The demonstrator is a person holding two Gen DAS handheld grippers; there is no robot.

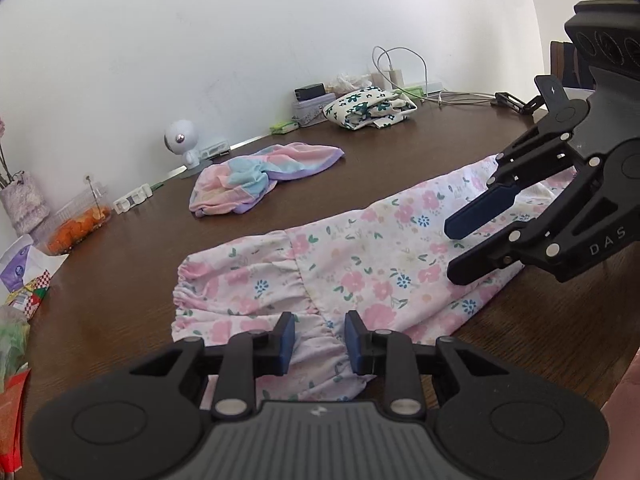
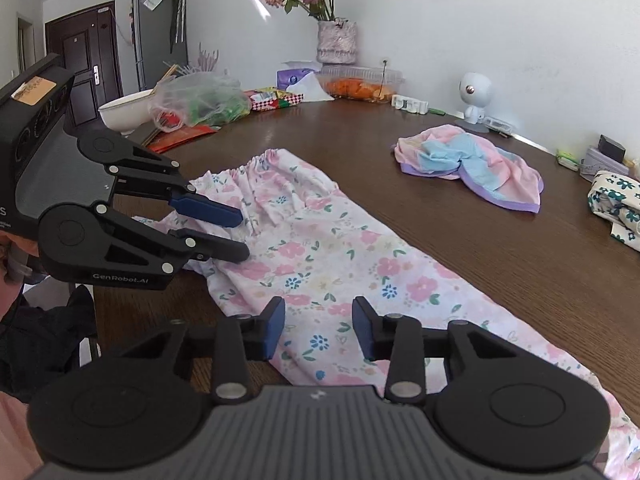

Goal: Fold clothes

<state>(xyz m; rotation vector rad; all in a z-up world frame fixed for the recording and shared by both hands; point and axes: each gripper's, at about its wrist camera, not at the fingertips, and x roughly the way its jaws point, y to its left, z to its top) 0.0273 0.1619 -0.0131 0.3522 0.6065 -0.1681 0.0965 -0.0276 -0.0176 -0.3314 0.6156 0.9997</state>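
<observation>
A pink floral garment [image 1: 360,264] lies flat in a long strip on the brown table [image 1: 120,280]; it also shows in the right wrist view [image 2: 340,256]. My left gripper [image 1: 319,338] is open and empty, just above the garment's gathered waistband end; it shows in the right wrist view [image 2: 244,234] too. My right gripper [image 2: 318,330] is open and empty over the garment's middle near the front edge; it shows in the left wrist view [image 1: 450,250] too. A crumpled pink, blue and purple cloth [image 1: 256,178] lies farther back. A folded white and green floral cloth [image 1: 368,110] lies by the wall.
Along the wall stand a small white robot figure [image 1: 182,142], a plastic box of orange food [image 1: 80,220], chargers with cables [image 1: 400,72] and a vase of flowers [image 2: 336,40]. A white bowl [image 2: 124,112] and a plastic bag [image 2: 200,100] sit at the table's far left end.
</observation>
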